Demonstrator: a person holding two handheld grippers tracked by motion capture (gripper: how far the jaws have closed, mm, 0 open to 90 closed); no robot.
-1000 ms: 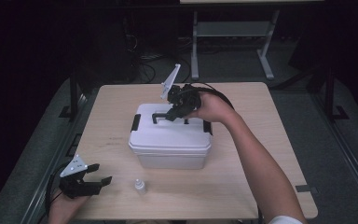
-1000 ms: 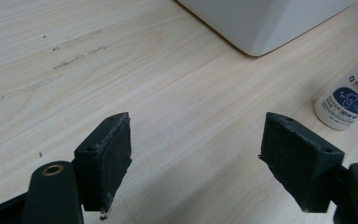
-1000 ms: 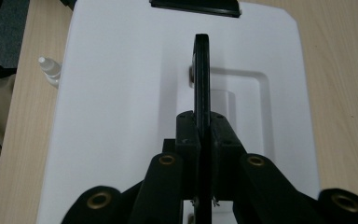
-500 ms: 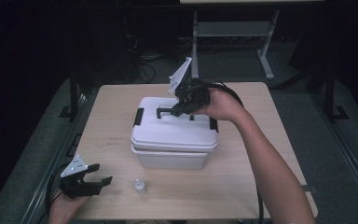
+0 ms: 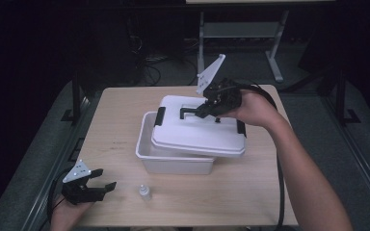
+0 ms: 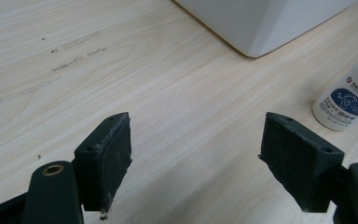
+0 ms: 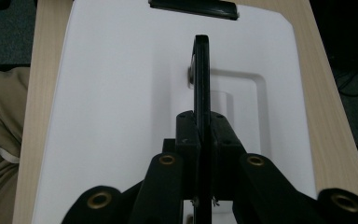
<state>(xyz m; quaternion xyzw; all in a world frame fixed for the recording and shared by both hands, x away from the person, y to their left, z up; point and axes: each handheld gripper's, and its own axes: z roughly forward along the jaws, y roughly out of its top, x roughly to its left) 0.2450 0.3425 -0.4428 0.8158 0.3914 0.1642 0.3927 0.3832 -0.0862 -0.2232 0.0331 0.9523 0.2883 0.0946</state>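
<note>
A white storage box (image 5: 173, 163) stands mid-table, and its white lid (image 5: 197, 132) hangs tilted above it, shifted to the right so the box's left side gapes. My right gripper (image 5: 204, 108) is shut on the lid's black handle (image 5: 190, 111). In the right gripper view the handle (image 7: 201, 70) runs upright between the pressed pads, over the lid (image 7: 121, 93). My left gripper (image 5: 105, 179) rests at the table's front left, open, with nothing between its pads (image 6: 107, 158). A small white bottle (image 5: 145, 192) with a blue label (image 6: 349, 98) stands just right of it.
The wooden table (image 5: 270, 192) has bare surface in front of and to the right of the box. The box's lower corner (image 6: 261, 23) shows beyond the left gripper. Black latches (image 5: 160, 115) sit on the lid's ends. A metal frame (image 5: 241, 33) stands behind the table.
My right gripper has risen and moved right with the lid, which has come off the box and now hangs tilted over it. The left gripper has stayed put.
</note>
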